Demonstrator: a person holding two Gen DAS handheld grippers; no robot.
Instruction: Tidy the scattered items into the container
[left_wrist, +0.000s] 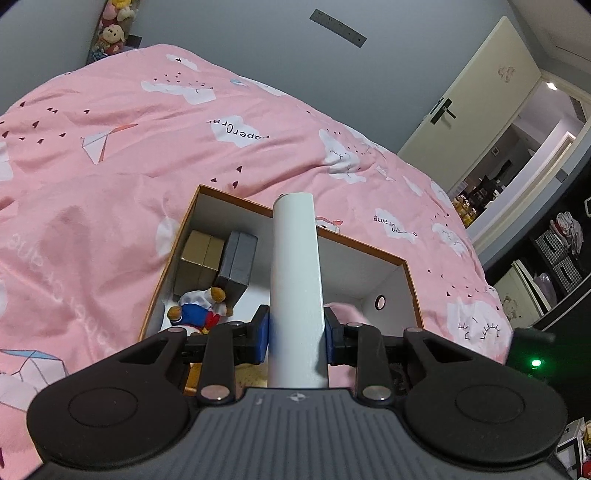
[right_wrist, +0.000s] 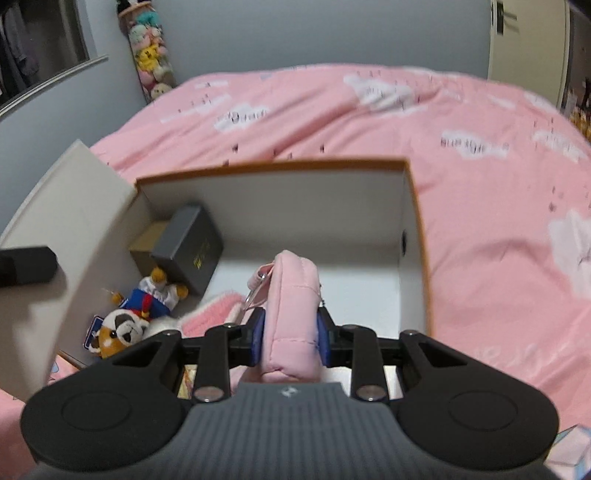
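Note:
An open cardboard box (left_wrist: 406, 280) with an orange rim and white inside lies on the pink bed. In it are a gold box (left_wrist: 201, 258), a grey box (left_wrist: 236, 262) and a plush toy in blue and white (left_wrist: 199, 310). My left gripper (left_wrist: 297, 332) is shut on a white tube (left_wrist: 295, 266) that stands over the box's near side. In the right wrist view my right gripper (right_wrist: 290, 339) is shut on a pink padded pouch (right_wrist: 291, 295) above the box (right_wrist: 417, 229), whose floor (right_wrist: 351, 280) is bare under it. The white tube (right_wrist: 66, 240) looms blurred at the left. A pink and white fuzzy item (right_wrist: 210, 314) lies beside the plush toy (right_wrist: 147, 306).
The pink duvet (left_wrist: 147, 147) with white cloud prints spreads all around the box. A hanging column of soft toys (right_wrist: 151, 55) is at the far wall. A cream door (left_wrist: 472, 110) stands open at the right, with dark shelves (left_wrist: 554, 258) beside the bed.

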